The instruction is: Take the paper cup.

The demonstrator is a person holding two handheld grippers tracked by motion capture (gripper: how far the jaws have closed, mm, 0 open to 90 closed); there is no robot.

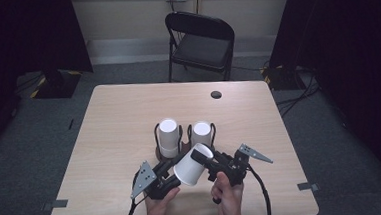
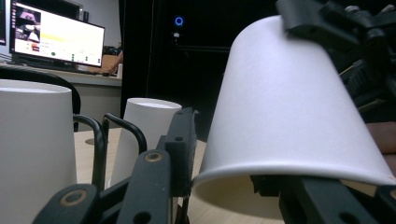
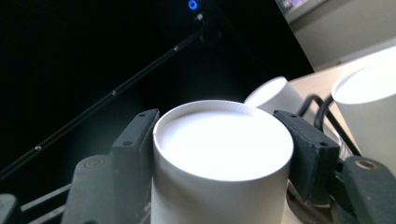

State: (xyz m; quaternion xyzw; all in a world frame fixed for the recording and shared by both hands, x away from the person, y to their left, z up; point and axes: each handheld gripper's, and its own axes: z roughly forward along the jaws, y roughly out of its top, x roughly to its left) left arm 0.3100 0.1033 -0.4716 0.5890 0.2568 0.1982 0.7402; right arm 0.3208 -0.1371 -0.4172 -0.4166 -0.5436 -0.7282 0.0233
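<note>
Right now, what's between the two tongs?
A white paper cup, upside down and tilted. The high view shows it between the left tongs and right tongs, which pinch it.

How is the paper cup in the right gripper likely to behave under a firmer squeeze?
The cup looks thin-walled and empty, so probably light and easily dented. The right gripper clamps near its stiffer closed base, which may resist crushing. Its smooth tapered side could slip.

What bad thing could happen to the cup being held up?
The right gripper clamps the upside-down paper cup near its narrow closed end; thin paper might dent if squeezed harder. The cup is tilted and its wide rim sits close to the left gripper, so it could bump it and slip. The two cups in the black wire holder stand just behind and might get knocked.
</note>
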